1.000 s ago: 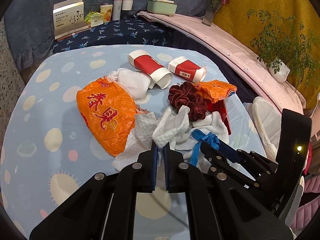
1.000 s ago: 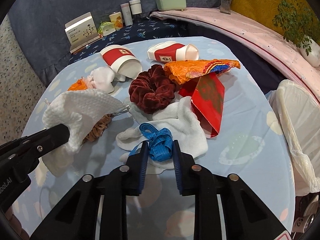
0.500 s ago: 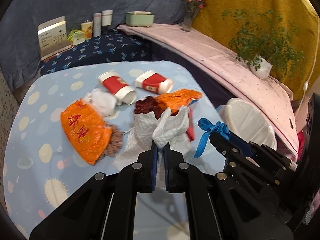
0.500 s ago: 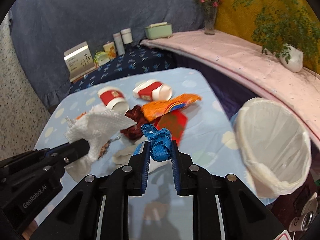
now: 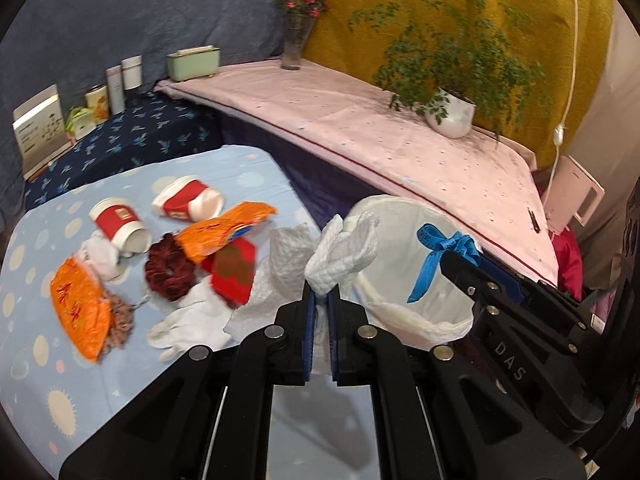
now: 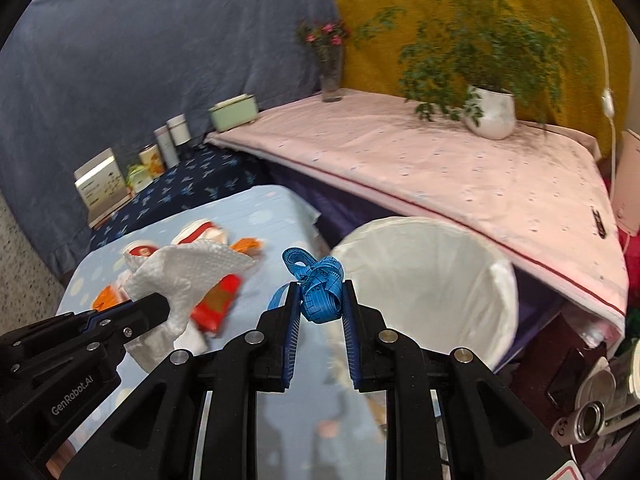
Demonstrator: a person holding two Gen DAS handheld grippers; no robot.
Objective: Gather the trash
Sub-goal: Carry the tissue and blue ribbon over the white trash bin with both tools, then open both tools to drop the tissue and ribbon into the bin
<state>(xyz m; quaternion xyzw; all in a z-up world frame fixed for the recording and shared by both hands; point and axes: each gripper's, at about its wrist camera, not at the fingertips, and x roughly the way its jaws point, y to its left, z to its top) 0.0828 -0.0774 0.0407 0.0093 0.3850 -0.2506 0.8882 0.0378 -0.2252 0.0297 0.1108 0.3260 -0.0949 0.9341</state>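
My left gripper [image 5: 319, 298] is shut on a crumpled white paper towel [image 5: 340, 252], lifted above the table's right edge. In the right wrist view the same towel [image 6: 192, 268] hangs from that gripper at the left. My right gripper [image 6: 319, 300] is shut on a bunched blue measuring tape [image 6: 320, 280], held in the air just left of the white-lined trash bin [image 6: 432, 280]. From the left wrist view the tape [image 5: 444, 248] hangs over the bin [image 5: 400, 312]. Left on the blue dotted tablecloth [image 5: 60, 380] are two red paper cups [image 5: 120, 224], orange wrappers [image 5: 80, 308], a dark red scrunchie [image 5: 170, 270] and a red packet [image 5: 234, 272].
A white cloth [image 5: 188, 324] lies near the table's front. A pink-covered counter [image 5: 380, 136] with a potted plant [image 5: 448, 116] and a flower vase [image 5: 294, 40] runs behind the bin. Boxes and cans [image 5: 100, 100] stand on a dark blue shelf at the back left.
Both grippers have lifted off the table and swung right toward the bin, carrying the paper towel and the blue tape. The trash pile has shifted to the left of both views.
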